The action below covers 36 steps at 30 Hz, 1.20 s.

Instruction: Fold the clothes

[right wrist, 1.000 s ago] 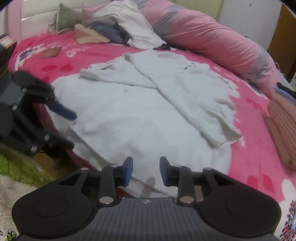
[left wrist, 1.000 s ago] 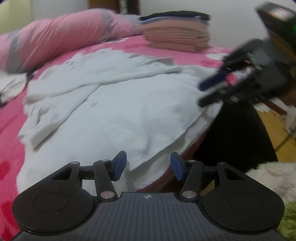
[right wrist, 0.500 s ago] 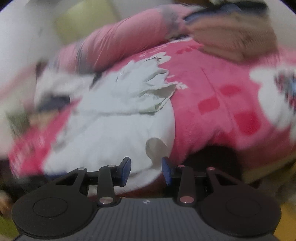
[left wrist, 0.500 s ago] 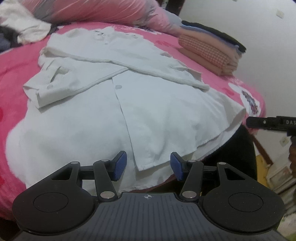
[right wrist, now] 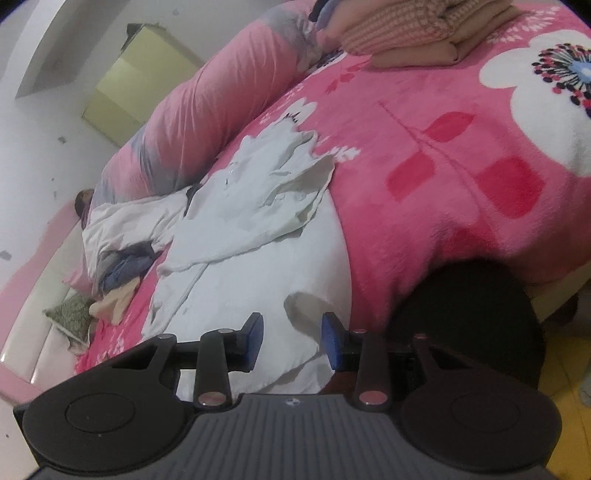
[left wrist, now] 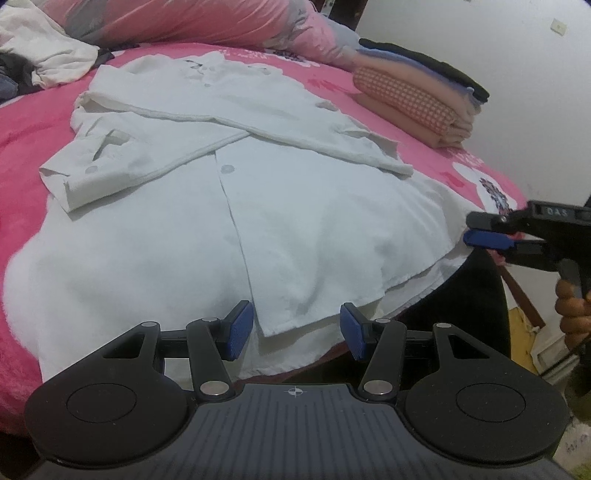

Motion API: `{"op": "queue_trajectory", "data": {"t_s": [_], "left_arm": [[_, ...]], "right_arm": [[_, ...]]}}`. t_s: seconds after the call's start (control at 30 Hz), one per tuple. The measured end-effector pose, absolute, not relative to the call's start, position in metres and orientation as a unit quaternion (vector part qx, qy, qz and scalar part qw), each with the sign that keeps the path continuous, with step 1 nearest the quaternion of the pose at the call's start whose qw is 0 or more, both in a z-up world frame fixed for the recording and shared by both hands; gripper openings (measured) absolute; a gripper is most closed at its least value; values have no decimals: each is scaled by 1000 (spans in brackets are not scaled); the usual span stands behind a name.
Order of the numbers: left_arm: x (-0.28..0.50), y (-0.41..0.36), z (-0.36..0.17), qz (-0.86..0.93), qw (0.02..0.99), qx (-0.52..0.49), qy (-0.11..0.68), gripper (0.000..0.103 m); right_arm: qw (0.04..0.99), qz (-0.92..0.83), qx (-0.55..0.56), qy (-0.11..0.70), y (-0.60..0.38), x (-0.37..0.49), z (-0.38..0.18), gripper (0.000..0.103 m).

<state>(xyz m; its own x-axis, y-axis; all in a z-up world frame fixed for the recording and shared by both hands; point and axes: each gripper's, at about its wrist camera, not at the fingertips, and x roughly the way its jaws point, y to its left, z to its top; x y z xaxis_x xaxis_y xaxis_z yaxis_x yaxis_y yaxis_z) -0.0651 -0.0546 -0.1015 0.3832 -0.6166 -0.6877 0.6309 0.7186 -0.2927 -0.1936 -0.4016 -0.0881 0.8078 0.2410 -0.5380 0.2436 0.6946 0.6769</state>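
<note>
A white button-up shirt [left wrist: 258, 206] lies spread on the pink bed [left wrist: 22, 122], sleeves folded across its chest and its hem hanging over the near edge. My left gripper [left wrist: 296, 328] hovers open just before the middle of the hem, its pads apart from the cloth. The right gripper [left wrist: 471, 229], rolled on its side, sits at the hem's right corner. In the right wrist view the shirt [right wrist: 251, 280] has a hem corner showing between the fingers of the right gripper [right wrist: 291, 339]. Its jaws are closing, and the pads do not press the cloth.
A folded stack of clothes [left wrist: 413, 99] sits at the bed's far right, a long pink bolster [left wrist: 184, 18] along the back, and a loose clothes pile [left wrist: 44, 55] at far left. A hand [left wrist: 572, 310] holds the right gripper. A dark round shape [right wrist: 480, 314] sits below the bed edge.
The right gripper swung from above the bed's right side down to the shirt's right hem corner and rolled onto its side. The left gripper rolled, staying at the hem.
</note>
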Motion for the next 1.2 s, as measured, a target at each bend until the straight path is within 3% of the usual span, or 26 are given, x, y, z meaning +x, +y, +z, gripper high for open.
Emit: {"op": "queue_trajectory", "data": {"t_s": [0.4,0.43,0.53,0.87,1.07,1.2], "left_arm": [[-65,-52,-103,-376,832,-4,409,51],[-65,-51,-102,-376,832,-6,408,51],[-63,-50,-103,-375,832,-15,409,51],[-54,-53,-107,-353,830,-43,430,48],[-50,-50,-106,-345,829,-69,434,28],[-46,-50,-107,-338,829,-86,437,1]], "right_arm": [[856,-48,413,308,-408,-186,-96,32],[852,-53,421,306,-410,-186,-98,30],[852,-40,430,296,-409,-185,-99,12],[850,-43,426,308,-409,-184,-104,12],[853,-38,420,306,-408,-183,-104,12],[867,-43,399,295,-404,-184,-98,0]]}}
